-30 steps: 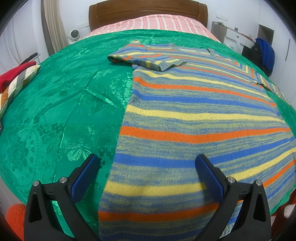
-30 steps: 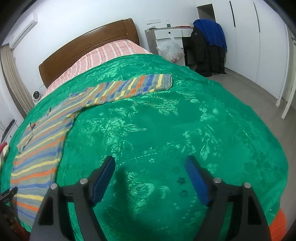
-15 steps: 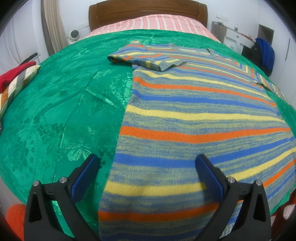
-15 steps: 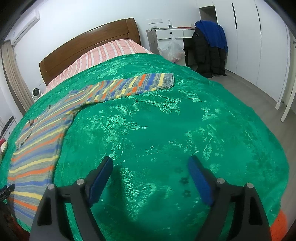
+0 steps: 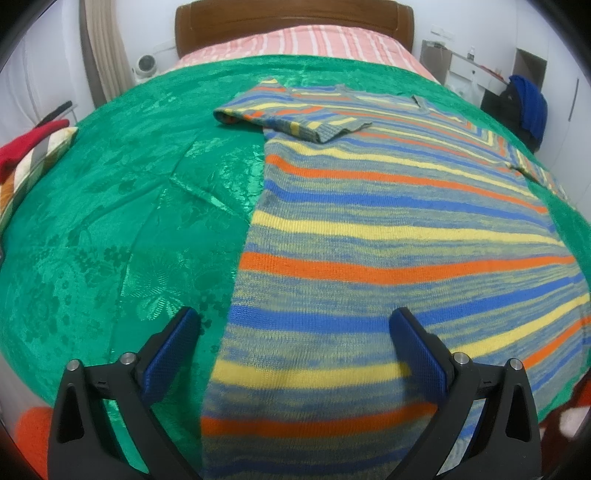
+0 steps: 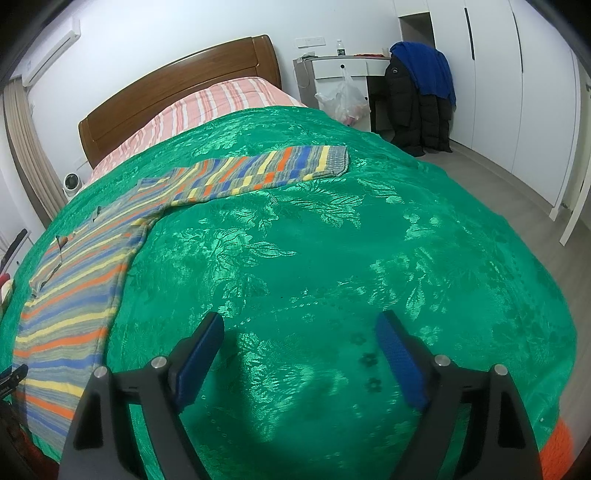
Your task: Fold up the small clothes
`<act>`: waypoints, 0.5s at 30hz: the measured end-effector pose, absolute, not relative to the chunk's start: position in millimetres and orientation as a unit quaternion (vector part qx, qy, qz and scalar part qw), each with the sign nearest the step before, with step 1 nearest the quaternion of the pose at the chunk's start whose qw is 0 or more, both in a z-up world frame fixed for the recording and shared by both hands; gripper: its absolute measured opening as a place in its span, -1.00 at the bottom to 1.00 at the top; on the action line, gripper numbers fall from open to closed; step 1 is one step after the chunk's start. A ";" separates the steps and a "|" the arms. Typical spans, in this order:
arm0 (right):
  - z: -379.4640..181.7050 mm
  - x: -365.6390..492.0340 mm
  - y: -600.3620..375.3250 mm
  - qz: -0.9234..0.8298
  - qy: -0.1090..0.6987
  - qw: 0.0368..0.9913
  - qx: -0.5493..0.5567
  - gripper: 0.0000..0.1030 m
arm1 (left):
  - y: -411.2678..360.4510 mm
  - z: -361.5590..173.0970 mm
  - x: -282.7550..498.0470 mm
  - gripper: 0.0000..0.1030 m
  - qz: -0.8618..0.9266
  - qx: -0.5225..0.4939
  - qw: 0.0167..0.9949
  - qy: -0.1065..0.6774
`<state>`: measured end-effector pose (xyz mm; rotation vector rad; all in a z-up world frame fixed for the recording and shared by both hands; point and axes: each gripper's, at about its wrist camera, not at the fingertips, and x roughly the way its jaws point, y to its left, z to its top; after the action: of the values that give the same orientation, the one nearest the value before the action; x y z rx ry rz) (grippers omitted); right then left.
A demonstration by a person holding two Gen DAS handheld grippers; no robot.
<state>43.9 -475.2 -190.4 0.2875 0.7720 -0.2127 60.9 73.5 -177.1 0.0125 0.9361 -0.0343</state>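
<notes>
A striped knitted sweater [image 5: 388, 236] in blue, yellow and orange lies flat on a green bedspread [image 5: 122, 221]. Its left sleeve [image 5: 291, 118] is folded in across the chest. Its right sleeve [image 6: 266, 171] lies stretched out sideways, seen in the right wrist view, where the body [image 6: 74, 288] shows at the left. My left gripper [image 5: 295, 332] is open and empty, above the sweater's hem near its left edge. My right gripper [image 6: 299, 332] is open and empty over bare bedspread [image 6: 332, 258], to the right of the sweater.
A wooden headboard [image 5: 291, 18] and pink striped bedding [image 5: 295, 44] lie at the far end. Folded red and checked cloth [image 5: 26, 155] sits at the left bed edge. A desk with hung dark and blue coats [image 6: 421, 92] and white wardrobes [image 6: 498, 81] stand right.
The right gripper has drifted slightly, so the sweater sleeve and bed look a little lower and nearer in its view. The left gripper has not moved.
</notes>
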 end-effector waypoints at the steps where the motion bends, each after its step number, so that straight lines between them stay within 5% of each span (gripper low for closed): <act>1: -190.3 43.7 -475.3 -0.103 0.374 0.911 0.140 0.64 | 74.7 -171.7 60.9 0.97 -0.014 0.003 0.892 0.451; 9: -189.7 42.1 -481.1 -0.095 0.367 0.912 0.157 0.66 | 66.1 -62.4 135.3 0.99 -0.100 0.047 0.916 0.387; 15: -188.6 38.7 -487.2 -0.087 0.356 0.912 0.185 0.69 | 30.4 -123.9 231.7 0.97 -0.115 0.151 0.849 0.493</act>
<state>38.7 -487.2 -188.6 0.3808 0.7343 -0.1784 231.8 30.4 -123.9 0.3182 1.0400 -0.2421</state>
